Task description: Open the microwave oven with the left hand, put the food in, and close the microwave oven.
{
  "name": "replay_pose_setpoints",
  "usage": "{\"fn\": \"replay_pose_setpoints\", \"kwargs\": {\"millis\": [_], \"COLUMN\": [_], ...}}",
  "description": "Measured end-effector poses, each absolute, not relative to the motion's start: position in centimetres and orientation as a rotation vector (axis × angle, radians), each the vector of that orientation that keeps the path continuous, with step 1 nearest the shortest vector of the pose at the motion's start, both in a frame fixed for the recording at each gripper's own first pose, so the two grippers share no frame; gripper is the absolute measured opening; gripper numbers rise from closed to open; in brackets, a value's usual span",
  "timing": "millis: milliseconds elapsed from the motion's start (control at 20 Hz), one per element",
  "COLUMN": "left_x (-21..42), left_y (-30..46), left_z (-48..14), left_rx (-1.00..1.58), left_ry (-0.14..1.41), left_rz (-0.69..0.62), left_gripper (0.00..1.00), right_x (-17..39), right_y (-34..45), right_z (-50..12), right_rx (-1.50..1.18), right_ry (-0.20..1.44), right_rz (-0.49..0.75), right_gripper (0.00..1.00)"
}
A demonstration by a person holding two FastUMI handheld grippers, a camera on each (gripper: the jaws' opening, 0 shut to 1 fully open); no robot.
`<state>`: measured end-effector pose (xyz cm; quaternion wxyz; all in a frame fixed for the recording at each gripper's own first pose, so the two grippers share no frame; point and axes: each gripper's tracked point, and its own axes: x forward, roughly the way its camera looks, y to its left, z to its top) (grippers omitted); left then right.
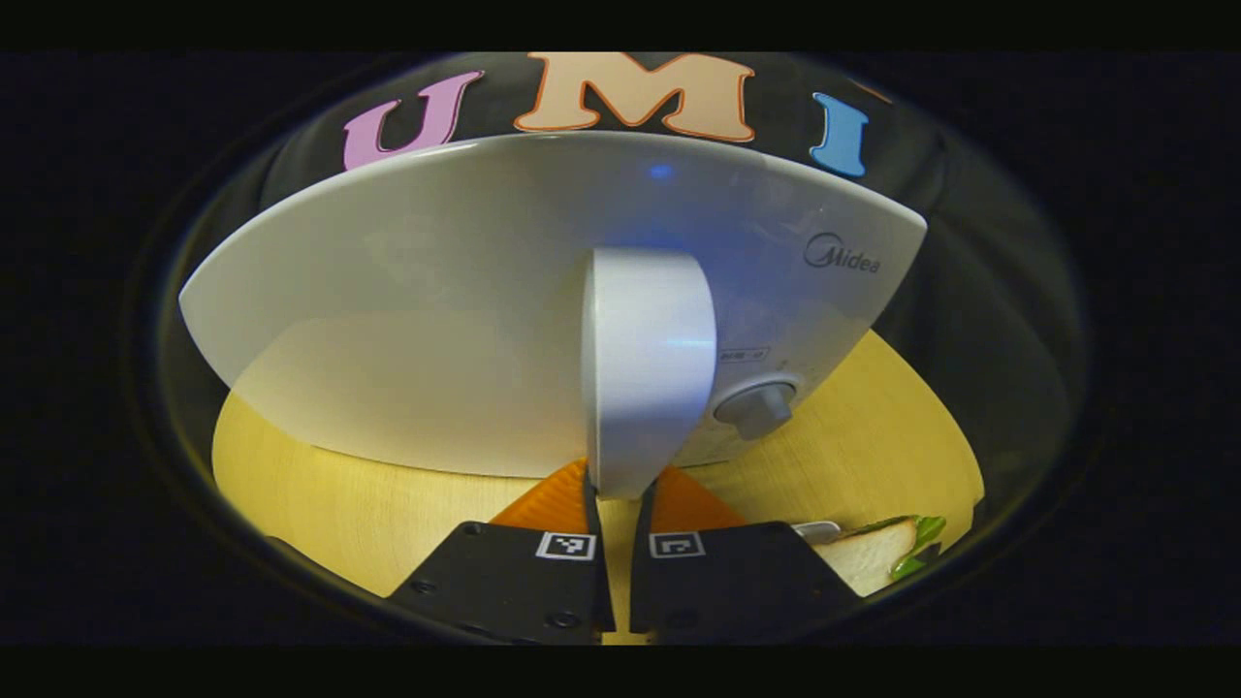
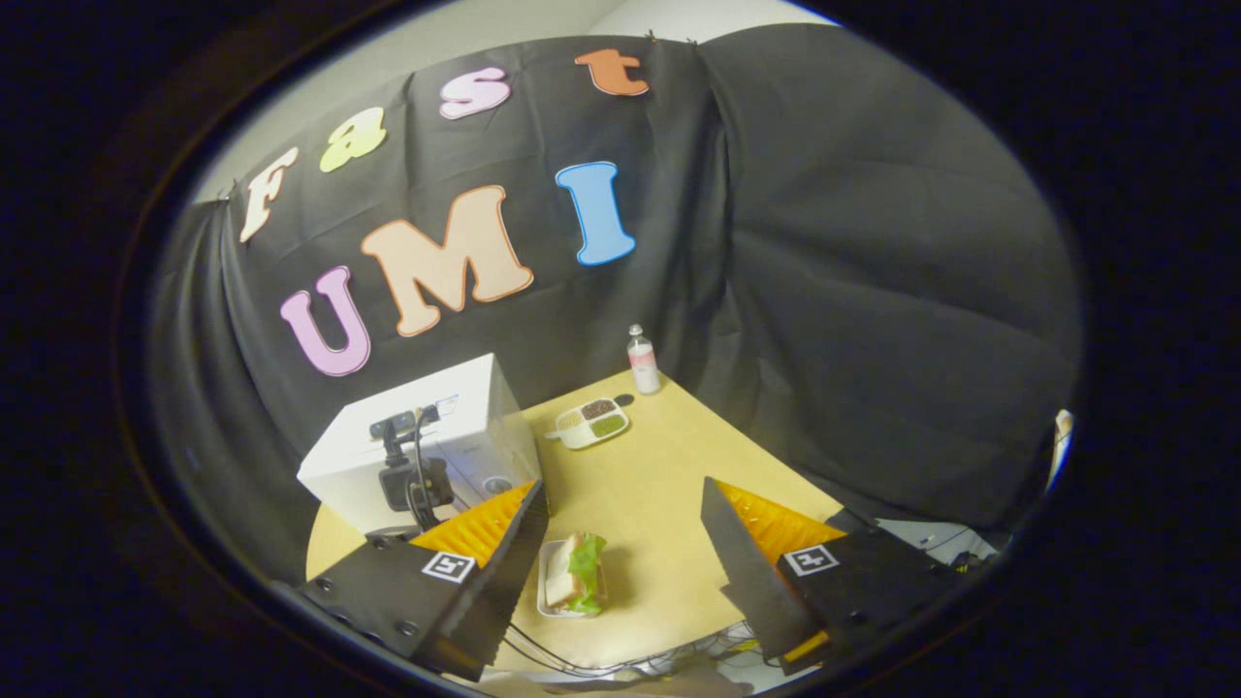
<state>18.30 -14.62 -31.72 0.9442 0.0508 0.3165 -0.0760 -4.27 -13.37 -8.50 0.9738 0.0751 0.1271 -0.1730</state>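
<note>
The white microwave oven [image 1: 436, 320] looms close in the left gripper view, its upright door handle [image 1: 648, 359] dead ahead. My left gripper [image 1: 619, 491] is shut on the handle's lower end, one finger on each side. A grey knob [image 1: 757, 408] sits to the right of the handle. The food, a sandwich with lettuce [image 2: 574, 574] on a small white plate, lies on the wooden table [image 2: 659, 485]. It sits below and between the fingers of my right gripper [image 2: 620, 496], which hangs open above the table holding nothing. From there the left gripper [image 2: 412, 480] shows at the microwave oven's [image 2: 427, 427] front.
A divided white tray [image 2: 591, 423] with dark and green fillings and a small bottle [image 2: 642, 361] stand at the table's far corner by the black cloth wall. The sandwich [image 1: 877, 553] lies at the lower right of the left gripper view. Cables hang off the table's near edge.
</note>
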Motion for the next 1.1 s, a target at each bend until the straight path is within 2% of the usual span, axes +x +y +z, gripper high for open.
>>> {"fn": "replay_pose_setpoints", "kwargs": {"millis": [400,500,600,850,900,1100], "left_x": [17.7,14.4,11.7,6.6,6.1,3.3], "left_y": [-14.5,-13.7,-12.7,-10.2,-9.7,-7.5], "left_z": [-31.5,-31.8,-31.9,-32.4,-32.5,-32.5], "left_rx": [0.095,0.076,0.102,0.143,0.152,0.153], "left_ry": [0.638,0.659,0.628,0.666,0.672,0.684], "left_rz": [-0.155,-0.137,-0.171,-0.228,-0.227,-0.183], "left_gripper": [0.06,0.06,0.05,0.07,0.07,0.12], "right_x": [-2.8,-2.1,-1.4,0.4,0.5,0.8], "right_y": [-13.4,-13.5,-13.6,-12.7,-12.5,-10.8], "right_z": [-9.2,-9.4,-9.6,-10.7,-11.0,-12.4], "right_rx": [0.129,0.12,0.126,0.123,0.117,0.115], "right_ry": [0.299,0.308,0.316,0.358,0.368,0.403], "right_rz": [-0.317,-0.309,-0.301,-0.226,-0.211,-0.145], "right_gripper": [0.92,0.92,0.92,0.92,0.99,0.99]}}
